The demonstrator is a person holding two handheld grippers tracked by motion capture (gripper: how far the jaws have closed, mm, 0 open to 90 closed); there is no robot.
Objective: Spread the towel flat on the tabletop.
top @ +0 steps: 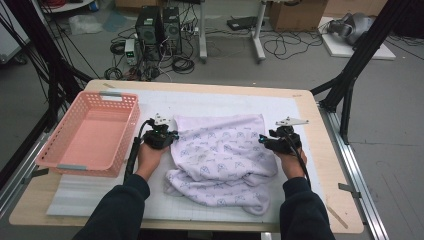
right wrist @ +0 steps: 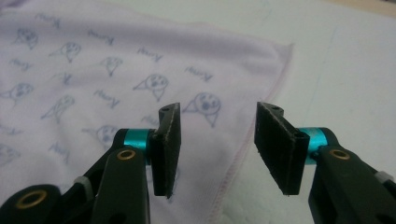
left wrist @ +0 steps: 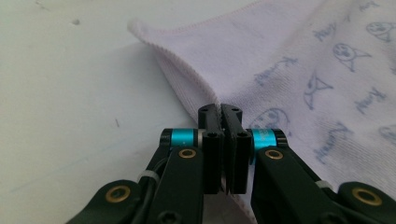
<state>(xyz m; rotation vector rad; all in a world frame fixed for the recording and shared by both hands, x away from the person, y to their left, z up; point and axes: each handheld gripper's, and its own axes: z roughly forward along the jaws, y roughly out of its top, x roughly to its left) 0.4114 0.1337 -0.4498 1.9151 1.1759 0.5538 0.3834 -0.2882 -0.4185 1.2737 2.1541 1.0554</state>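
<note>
A pale lilac cloth printed with small blue figures lies rumpled on the white mat, its near part folded over. My left gripper is at the cloth's left edge; in the left gripper view its jaws are pressed together on the hem of the cloth, gripper. My right gripper sits at the cloth's right edge. In the right gripper view it stands open, jaws wide apart above the cloth's stitched edge, nothing between them.
A pink plastic basket stands at the left of the white mat, close to my left hand. The wooden table edge runs along the right. Computers, cables and black frame legs are on the floor beyond the table.
</note>
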